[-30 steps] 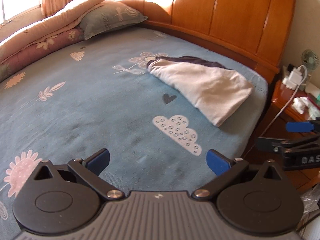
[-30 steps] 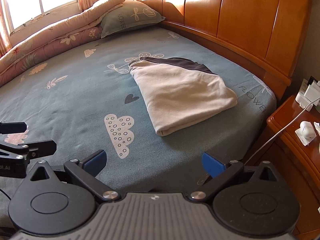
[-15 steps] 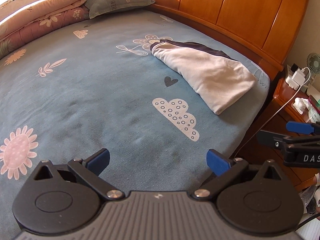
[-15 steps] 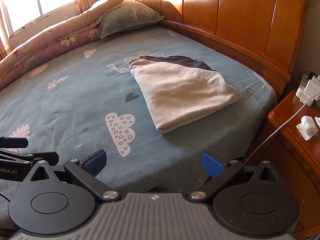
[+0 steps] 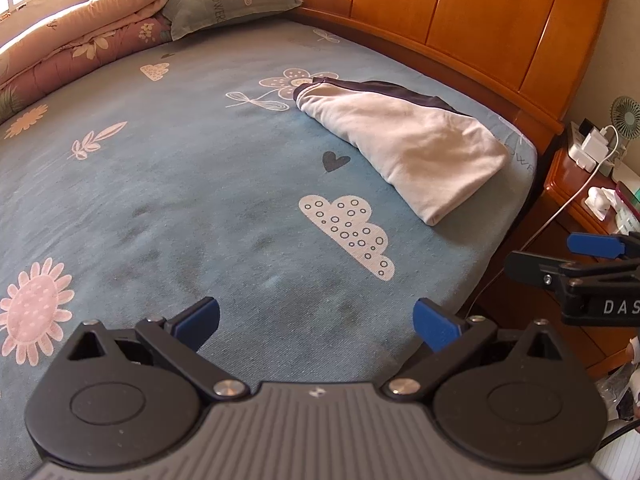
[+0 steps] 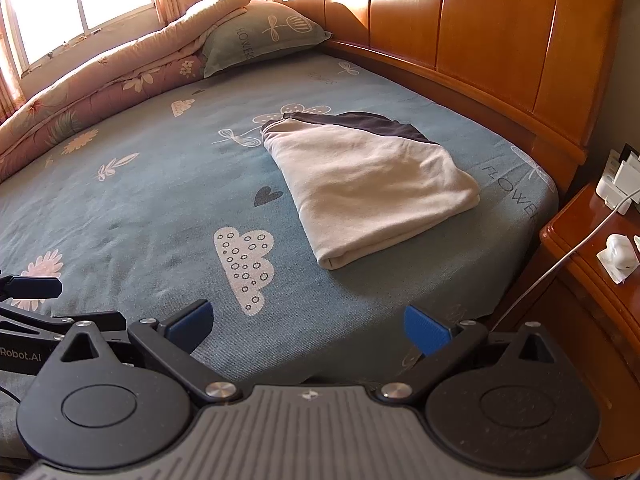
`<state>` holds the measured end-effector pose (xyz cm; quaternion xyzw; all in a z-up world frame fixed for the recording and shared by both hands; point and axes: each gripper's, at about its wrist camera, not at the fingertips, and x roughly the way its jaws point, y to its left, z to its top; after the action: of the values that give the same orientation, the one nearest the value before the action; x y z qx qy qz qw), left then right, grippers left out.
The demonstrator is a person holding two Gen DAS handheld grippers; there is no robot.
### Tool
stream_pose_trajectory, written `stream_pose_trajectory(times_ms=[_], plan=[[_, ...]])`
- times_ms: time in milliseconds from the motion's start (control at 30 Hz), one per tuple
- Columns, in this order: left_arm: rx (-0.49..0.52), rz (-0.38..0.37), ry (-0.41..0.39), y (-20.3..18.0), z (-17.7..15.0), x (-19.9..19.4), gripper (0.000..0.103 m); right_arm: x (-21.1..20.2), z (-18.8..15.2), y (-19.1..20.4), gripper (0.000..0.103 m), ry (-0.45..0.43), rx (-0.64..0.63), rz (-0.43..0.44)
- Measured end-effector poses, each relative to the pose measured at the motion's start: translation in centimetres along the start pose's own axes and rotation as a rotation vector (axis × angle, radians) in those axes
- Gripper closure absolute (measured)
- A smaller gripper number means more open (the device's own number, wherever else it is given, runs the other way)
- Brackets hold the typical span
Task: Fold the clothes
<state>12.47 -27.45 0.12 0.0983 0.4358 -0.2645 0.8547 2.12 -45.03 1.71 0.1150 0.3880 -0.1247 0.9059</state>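
The bed carries the folded garment at its far right, long axis running near-to-far. Right tongs, nearer it, and left tongs hover apart, empty.

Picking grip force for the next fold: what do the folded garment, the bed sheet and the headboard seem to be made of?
Folded garment: soft cream knit, probably cotton jersey, matte with gentle creases, dark trim along its far edge. Bed sheet: matte blue-grey woven cloth, printed clouds and flowers, faintly wrinkled. Headboard: orange-brown wood, glossy varnish judging by the sunlight glare on its panels.
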Motion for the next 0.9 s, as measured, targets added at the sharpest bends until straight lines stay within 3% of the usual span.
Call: stream_pose_trajectory(times_ms=[900], plan=[[-0.009, 0.032, 0.003, 0.2, -0.1, 1.2, 0.001, 0.8, 0.2, 0.0, 0.000, 0.010, 0.006, 0.007]])
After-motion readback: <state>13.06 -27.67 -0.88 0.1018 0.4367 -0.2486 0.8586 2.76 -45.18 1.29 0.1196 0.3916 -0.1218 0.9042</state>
